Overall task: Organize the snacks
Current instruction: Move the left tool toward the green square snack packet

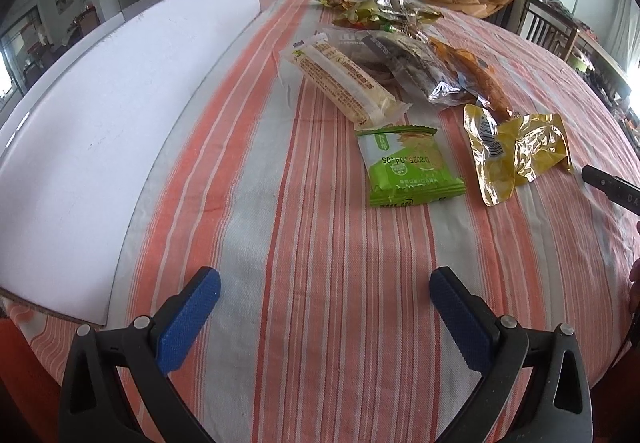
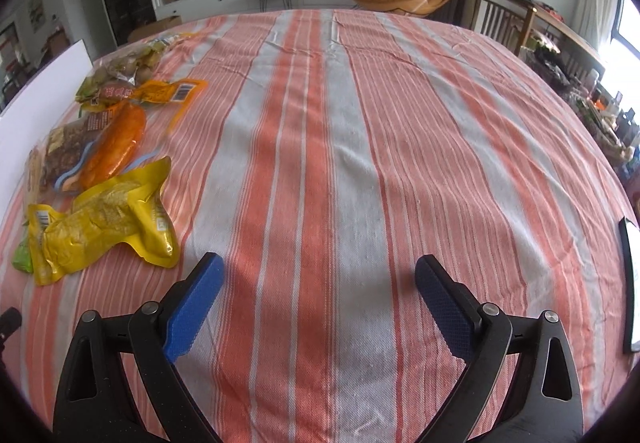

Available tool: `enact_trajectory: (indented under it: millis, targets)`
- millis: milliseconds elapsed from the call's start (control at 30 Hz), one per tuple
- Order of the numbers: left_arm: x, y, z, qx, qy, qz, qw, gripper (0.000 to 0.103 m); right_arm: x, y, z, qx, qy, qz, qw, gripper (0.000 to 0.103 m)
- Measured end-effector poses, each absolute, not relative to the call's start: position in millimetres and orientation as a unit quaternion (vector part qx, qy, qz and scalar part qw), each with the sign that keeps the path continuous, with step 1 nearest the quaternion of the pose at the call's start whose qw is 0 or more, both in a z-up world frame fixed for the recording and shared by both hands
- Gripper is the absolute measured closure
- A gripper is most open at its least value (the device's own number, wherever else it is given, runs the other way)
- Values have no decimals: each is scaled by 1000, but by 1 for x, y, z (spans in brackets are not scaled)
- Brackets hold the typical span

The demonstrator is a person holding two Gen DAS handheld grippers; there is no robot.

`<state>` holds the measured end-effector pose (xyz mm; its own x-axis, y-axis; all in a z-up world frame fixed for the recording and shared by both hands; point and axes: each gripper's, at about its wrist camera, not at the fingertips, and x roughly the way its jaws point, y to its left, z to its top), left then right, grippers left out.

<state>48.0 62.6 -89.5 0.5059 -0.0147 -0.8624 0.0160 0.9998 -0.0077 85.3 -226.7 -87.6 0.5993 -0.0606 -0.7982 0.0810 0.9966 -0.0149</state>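
Several snack packets lie in a loose line on the striped tablecloth (image 1: pixel 320 243). In the left wrist view, nearest is a green packet (image 1: pixel 408 167), then a crumpled yellow pouch (image 1: pixel 516 151), a long cream wafer pack (image 1: pixel 344 83), a dark clear pack (image 1: pixel 416 67) and an orange pack (image 1: pixel 480 75). My left gripper (image 1: pixel 325 285) is open and empty, short of the green packet. My right gripper (image 2: pixel 319 271) is open and empty, with the yellow pouch (image 2: pixel 104 223) and orange pack (image 2: pixel 116 147) to its left. The right gripper's finger (image 1: pixel 612 189) shows at the left view's right edge.
A white board (image 1: pixel 100 131) stands along the table's left side. More yellow-green packets (image 1: pixel 380 13) lie at the far end of the line. A dark flat tablet (image 2: pixel 632 283) lies at the table's right edge. Chairs and a TV are beyond the table.
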Motion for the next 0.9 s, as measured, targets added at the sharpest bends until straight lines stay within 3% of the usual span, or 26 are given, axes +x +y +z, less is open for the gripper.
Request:
enact_trajectory:
  millis: [233,567,767,900]
  targets:
    - [71,65,-75,-78,509,-72,854,0,86,-226,-88,11,446,-40,894,4]
    - [131,27,-89,8,516,-55,855,3,90,-221,-90,12,446,-39,894,3]
    - [119,48,-87,20,505,-47,862,22,90,-221,-90,12,446,-39,894,3]
    - [104,68,-86,18,502,-47,864,25,90,-222,-90,12,446,-39,894,3]
